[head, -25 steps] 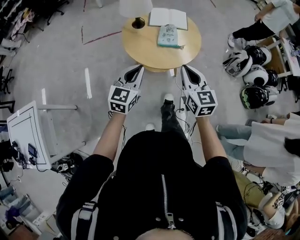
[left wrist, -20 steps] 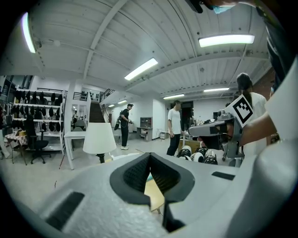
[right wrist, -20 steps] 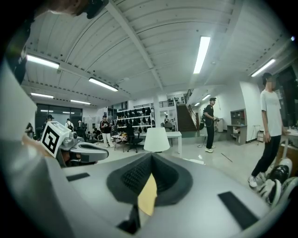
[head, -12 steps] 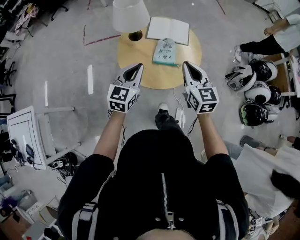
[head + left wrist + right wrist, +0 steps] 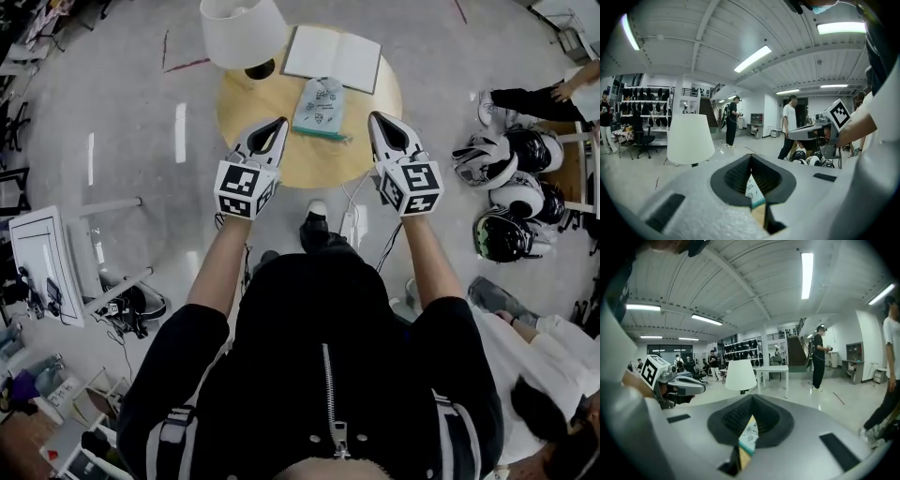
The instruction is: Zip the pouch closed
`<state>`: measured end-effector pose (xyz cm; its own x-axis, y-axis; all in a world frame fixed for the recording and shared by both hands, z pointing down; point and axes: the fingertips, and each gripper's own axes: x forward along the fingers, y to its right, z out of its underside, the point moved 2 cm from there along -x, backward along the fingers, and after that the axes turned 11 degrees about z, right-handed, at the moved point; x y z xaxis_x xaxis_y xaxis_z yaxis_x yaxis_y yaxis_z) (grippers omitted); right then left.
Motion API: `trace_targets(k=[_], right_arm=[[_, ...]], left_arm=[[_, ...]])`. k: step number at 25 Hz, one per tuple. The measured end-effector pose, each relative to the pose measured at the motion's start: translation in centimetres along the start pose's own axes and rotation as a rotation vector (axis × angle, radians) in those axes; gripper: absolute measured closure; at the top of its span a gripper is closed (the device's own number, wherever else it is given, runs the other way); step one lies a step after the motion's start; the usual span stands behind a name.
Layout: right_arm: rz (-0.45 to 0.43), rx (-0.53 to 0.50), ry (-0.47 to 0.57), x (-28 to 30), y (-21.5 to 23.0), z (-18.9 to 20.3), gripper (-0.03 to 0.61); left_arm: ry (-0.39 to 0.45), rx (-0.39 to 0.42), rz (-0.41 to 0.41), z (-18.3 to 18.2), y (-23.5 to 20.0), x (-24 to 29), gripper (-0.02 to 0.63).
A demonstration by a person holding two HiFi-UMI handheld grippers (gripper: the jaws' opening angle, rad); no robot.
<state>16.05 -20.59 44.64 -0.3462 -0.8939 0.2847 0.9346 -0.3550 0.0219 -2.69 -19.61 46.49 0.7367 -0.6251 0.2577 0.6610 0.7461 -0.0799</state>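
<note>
The white conical lampshade is hiding the far left edge of the round wooden table, and the zip of the pale printed pouch is showing too small to judge.

A large open lab or workshop hall: polished grey floor, strip lights on a ribbed ceiling, shelves of dark gear, a staircase, helmets heaped on the floor, people standing about with equipment

We see matt pale-wood table, matt white lampshade, paper notebook, soft printed pouch, glossy smooth grey floor.
</note>
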Motion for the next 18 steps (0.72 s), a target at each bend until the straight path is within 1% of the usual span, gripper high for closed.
trace_targets(k=[4,11,18], right_arm=[[-0.046,-0.027,-0.051,1.9,0.3,2.7,0.574],[-0.101,-0.059,-0.168,4.4,1.5,8.7,0.572],[-0.179,-0.203,-0.298,6.6,1.8,14.2,0.572]], left_arm=[[-0.035,-0.027,-0.005,1.5,-0.6,1.4,0.606],[-0.088,-0.072,-0.007,4.2,-0.7,3.6,0.606],[-0.133,-0.097,-0.034,5.7,-1.5,3.3,0.606]])
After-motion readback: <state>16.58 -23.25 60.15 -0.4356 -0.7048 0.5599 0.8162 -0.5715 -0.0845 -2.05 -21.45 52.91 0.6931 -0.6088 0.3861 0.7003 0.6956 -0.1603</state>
